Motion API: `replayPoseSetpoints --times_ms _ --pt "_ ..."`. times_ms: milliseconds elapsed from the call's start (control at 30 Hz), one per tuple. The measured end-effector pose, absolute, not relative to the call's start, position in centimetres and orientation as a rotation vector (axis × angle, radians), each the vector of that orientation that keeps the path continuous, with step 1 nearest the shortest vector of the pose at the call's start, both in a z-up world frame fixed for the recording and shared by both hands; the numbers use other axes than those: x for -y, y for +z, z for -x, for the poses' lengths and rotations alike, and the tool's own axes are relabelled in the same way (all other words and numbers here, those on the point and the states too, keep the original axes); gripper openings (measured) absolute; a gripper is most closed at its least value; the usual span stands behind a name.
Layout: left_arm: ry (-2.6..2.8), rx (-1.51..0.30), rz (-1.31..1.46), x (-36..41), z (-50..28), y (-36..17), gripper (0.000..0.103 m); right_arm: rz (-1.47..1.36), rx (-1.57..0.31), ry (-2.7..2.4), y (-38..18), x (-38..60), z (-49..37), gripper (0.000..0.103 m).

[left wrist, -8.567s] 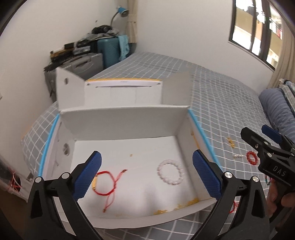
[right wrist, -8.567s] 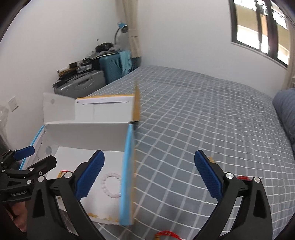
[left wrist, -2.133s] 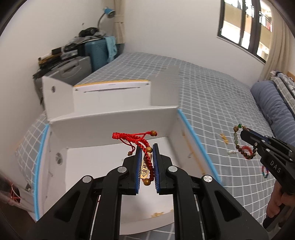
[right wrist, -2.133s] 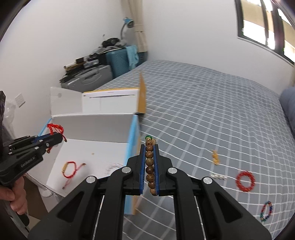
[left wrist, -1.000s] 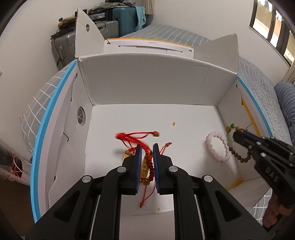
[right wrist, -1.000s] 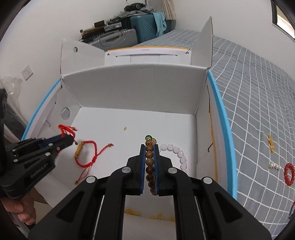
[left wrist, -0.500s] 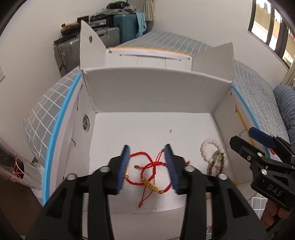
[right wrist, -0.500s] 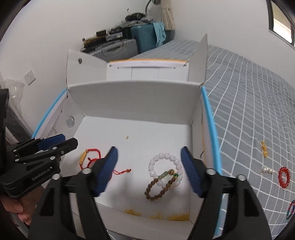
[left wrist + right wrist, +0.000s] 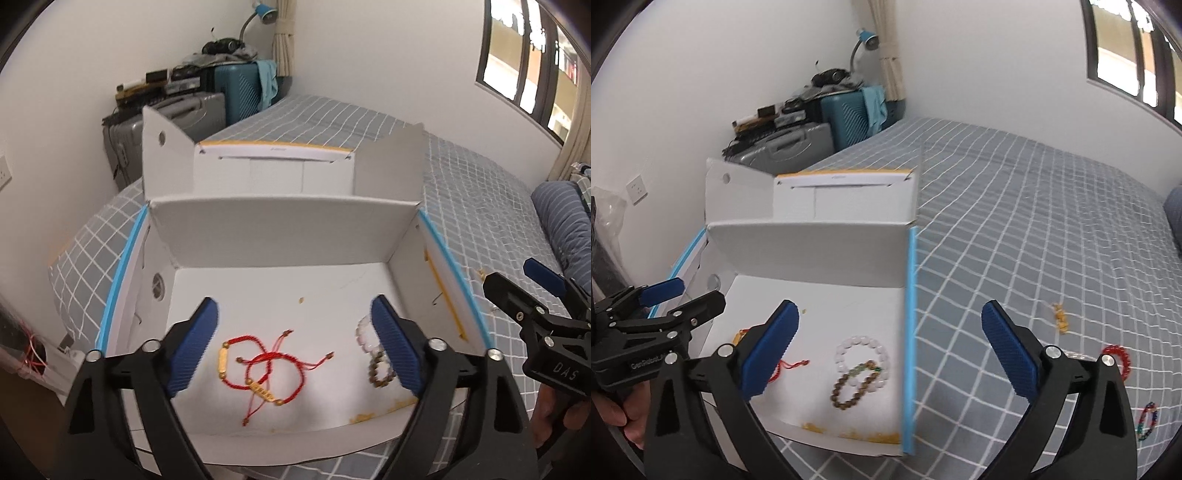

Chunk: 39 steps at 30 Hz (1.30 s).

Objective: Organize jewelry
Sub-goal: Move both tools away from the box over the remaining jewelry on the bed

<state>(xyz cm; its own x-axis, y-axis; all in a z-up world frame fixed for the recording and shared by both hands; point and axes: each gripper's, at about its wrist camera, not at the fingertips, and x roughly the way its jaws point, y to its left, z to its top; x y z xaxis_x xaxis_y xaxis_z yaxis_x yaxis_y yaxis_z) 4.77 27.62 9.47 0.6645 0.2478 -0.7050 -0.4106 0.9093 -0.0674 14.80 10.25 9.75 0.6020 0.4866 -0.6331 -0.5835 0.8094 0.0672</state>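
Both pairs of blue-padded fingers are standing spread wide with nothing between them: my left gripper is hanging over the open white box, and my right gripper is straddling the box's blue-edged right wall. I am seeing two red cord bracelets lying overlapped on the box floor, each carrying a gold tube charm; their loose cord ends are trailing toward the near wall. To their right, a white bead bracelet is lying flat with a brown bead bracelet overlapping its near side; in the left view my right-side finger pad is covering most of both, so only a few beads are showing there. In the right view my left pad is hiding most of the red cords. Outside the box, on the grey checked bedspread, a red bead bracelet is partly hidden behind my gripper arm, a multicoloured bracelet is lying near the frame edge, and a small yellow piece is too blurred for me to identify. Suitcases are standing against the far wall.
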Motion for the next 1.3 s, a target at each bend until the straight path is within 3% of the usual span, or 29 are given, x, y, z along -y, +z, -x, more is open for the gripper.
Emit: replayPoseSetpoints --times_ms 300,900,1300 --pt "0.300 -0.729 0.191 -23.0 -7.1 10.7 0.097 0.114 -0.646 0.530 10.9 -4.6 -15.6 0.095" --pt "0.094 -0.739 0.105 -11.7 -13.3 10.0 0.097 0.043 -0.645 0.255 10.3 9.8 -17.9 0.095" --pt "-0.040 -0.776 0.052 -3.2 -18.3 6.0 0.097 -0.020 -0.714 0.065 5.6 20.2 -19.2 0.095"
